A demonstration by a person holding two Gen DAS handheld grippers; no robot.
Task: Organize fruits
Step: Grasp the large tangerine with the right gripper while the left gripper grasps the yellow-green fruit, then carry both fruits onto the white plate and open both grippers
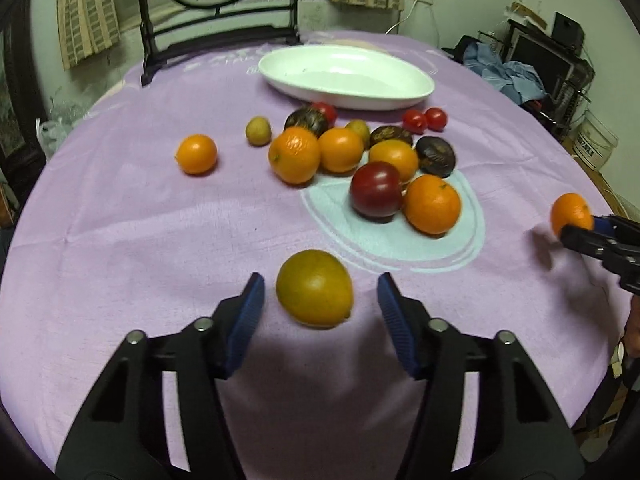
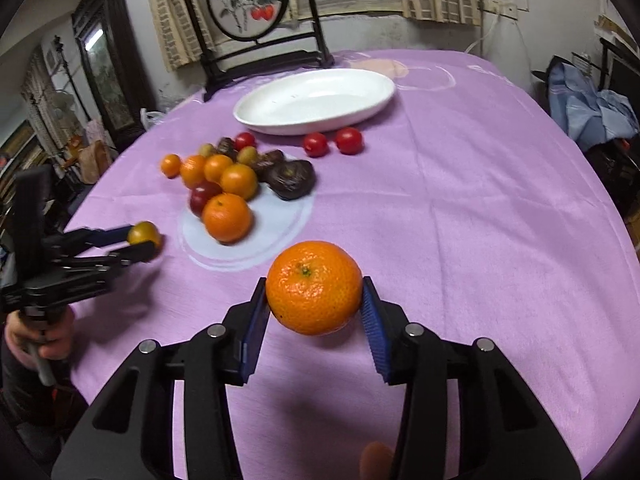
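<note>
A yellow-green fruit (image 1: 314,288) lies on the purple cloth between the pads of my open left gripper (image 1: 320,300), with gaps on both sides. My right gripper (image 2: 315,304) is shut on a tangerine (image 2: 314,293) and holds it just above the cloth; it also shows in the left wrist view (image 1: 571,213). The left gripper (image 2: 140,240) and its fruit (image 2: 143,233) appear at the left of the right wrist view. A pile of oranges (image 1: 295,155), dark plums (image 1: 376,190) and red tomatoes (image 1: 424,119) lies mid-table. A white oval dish (image 1: 348,77) stands empty behind them.
A black-framed round screen (image 1: 218,8) stands at the table's far edge behind the dish. A lone orange (image 1: 197,154) lies left of the pile. Clutter and a blue cloth (image 2: 592,108) sit beyond the table's right side.
</note>
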